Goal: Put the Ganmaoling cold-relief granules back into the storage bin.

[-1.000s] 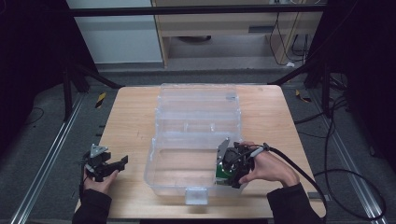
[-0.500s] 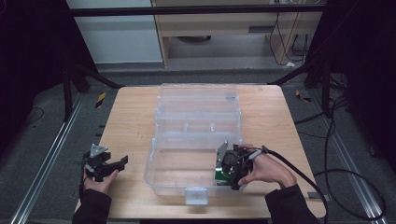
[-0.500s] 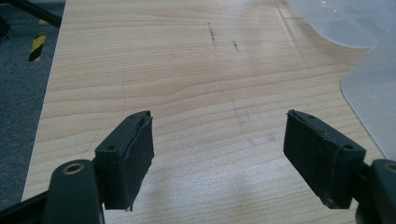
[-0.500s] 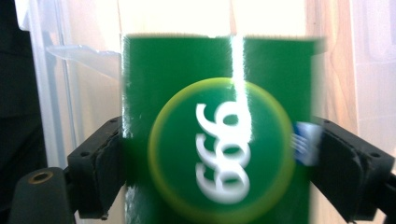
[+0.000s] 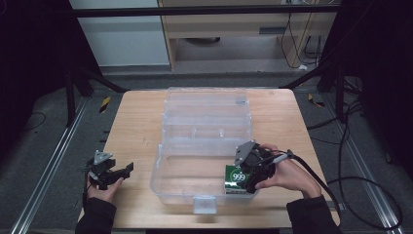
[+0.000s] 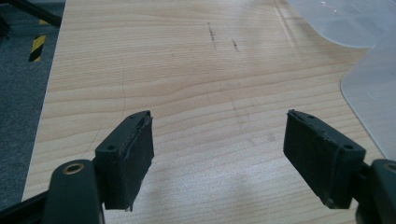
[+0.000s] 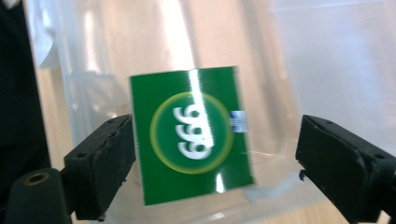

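Green rectangular carton printed with a white "999" in a yellow-ringed circle sits in the lower right corner of the clear plastic storage box, whose lid lies folded back toward the upper middle of the high view. The right gripper hovers at it, its black padded jaws spread wide on either side of the glossy carton without clasping it. At lower left, the left gripper rests over the pale wood-grain counter, jaws wide apart and empty.
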Demonstrator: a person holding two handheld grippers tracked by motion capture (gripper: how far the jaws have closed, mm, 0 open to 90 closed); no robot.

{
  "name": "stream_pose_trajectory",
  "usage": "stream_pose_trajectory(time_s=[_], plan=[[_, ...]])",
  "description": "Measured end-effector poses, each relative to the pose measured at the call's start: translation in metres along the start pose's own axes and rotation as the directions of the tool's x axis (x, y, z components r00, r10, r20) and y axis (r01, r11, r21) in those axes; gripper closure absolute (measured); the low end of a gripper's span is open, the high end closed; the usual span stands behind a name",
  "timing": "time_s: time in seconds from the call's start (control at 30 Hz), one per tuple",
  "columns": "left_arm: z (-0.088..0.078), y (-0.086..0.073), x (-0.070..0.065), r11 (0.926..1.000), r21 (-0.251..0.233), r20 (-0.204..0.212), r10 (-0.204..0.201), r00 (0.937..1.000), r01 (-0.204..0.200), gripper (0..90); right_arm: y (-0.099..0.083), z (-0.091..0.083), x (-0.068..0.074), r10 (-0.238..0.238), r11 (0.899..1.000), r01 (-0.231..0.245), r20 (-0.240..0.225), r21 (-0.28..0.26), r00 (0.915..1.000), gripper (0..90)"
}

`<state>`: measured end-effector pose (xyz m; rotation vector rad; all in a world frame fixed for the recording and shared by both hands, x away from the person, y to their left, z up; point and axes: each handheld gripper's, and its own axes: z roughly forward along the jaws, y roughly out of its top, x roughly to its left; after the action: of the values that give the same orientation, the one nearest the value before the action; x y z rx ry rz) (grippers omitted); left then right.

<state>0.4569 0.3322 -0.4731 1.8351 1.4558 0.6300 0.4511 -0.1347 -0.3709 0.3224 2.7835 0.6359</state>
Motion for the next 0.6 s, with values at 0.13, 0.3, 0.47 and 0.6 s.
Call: stream_pose_trajectory(time_s=[0.13,0.3,0.47,0.6], plan=[[0.0,0.0,0.0,1.0,0.001,0.001,0.001,1.0,-0.001,23.7,-0.012,-0.02,-0.006,0.092,0.99,-0.084,0.068,-0.112,0.9935,8.9],[0.001,0.0,0.0,1.0,0.004,0.002,0.006,1.0,-0.006,23.6,-0.042,-0.036,-0.006,0.212,0.957,-0.177,0.137,-0.229,0.9676,6.4],[0.001,0.0,-0.002,0.9999,0.007,0.005,0.007,1.0,-0.007,23.6,-0.076,-0.034,-0.006,0.388,0.88,-0.307,0.176,-0.362,0.9047,5.5],[0.002,-0.001,-0.002,0.9999,0.009,0.003,0.012,0.9999,-0.012,23.6,-0.101,-0.028,-0.009,0.511,0.806,-0.392,0.187,-0.444,0.839,5.3]])
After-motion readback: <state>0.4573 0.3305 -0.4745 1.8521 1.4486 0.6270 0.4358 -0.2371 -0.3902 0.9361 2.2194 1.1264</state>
